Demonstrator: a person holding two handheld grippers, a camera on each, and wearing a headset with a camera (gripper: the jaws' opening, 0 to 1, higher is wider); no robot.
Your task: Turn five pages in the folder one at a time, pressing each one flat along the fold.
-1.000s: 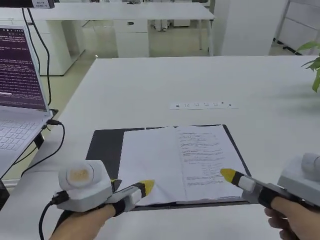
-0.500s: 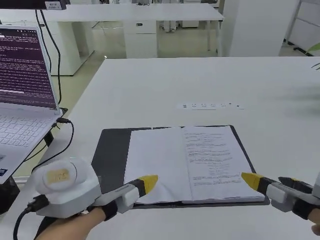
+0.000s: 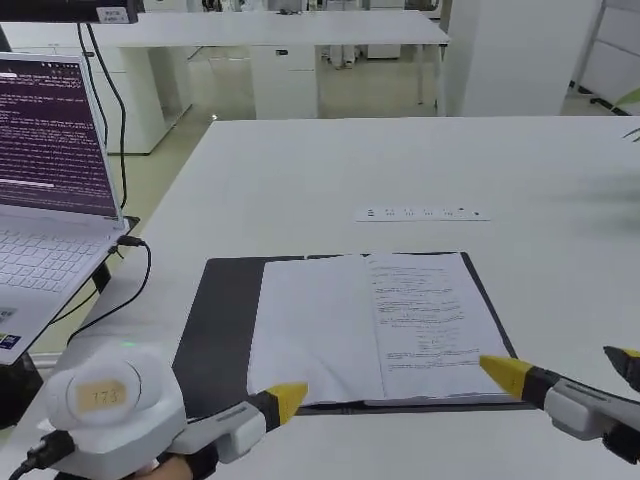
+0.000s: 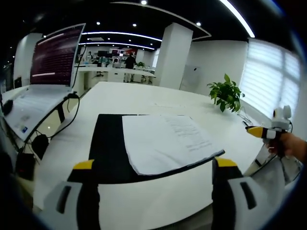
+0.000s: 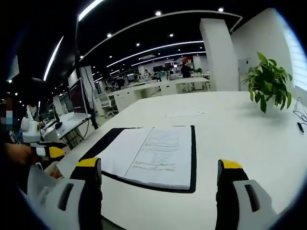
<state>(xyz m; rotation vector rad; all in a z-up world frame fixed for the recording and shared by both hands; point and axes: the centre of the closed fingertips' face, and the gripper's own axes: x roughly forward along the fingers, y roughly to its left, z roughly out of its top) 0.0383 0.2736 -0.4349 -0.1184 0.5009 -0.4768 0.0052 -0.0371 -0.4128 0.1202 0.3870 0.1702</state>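
The black folder (image 3: 222, 330) lies open on the white workbench (image 3: 330, 170), its white printed pages (image 3: 420, 315) lying flat. At its near edge hover the yellow-tipped left gripper (image 4: 153, 165) and right gripper (image 5: 159, 164), both with jaws spread wide and holding nothing. An open white laptop (image 3: 45, 200) stands at the bench's left edge, with white office desks (image 3: 250, 30) beyond.

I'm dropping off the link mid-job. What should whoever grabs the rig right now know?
Left gripper: open, empty, by the folder's near edge, below the blank page.
Right gripper: open, empty, just off the folder's near right corner.
Folder: open and flat on the white table, blank page on the left, printed page on the right.
Done: the number of pages turned so far cannot be told.
Left: probably lift the printed page's edge, turn it, press along the fold, and repeat up to five.
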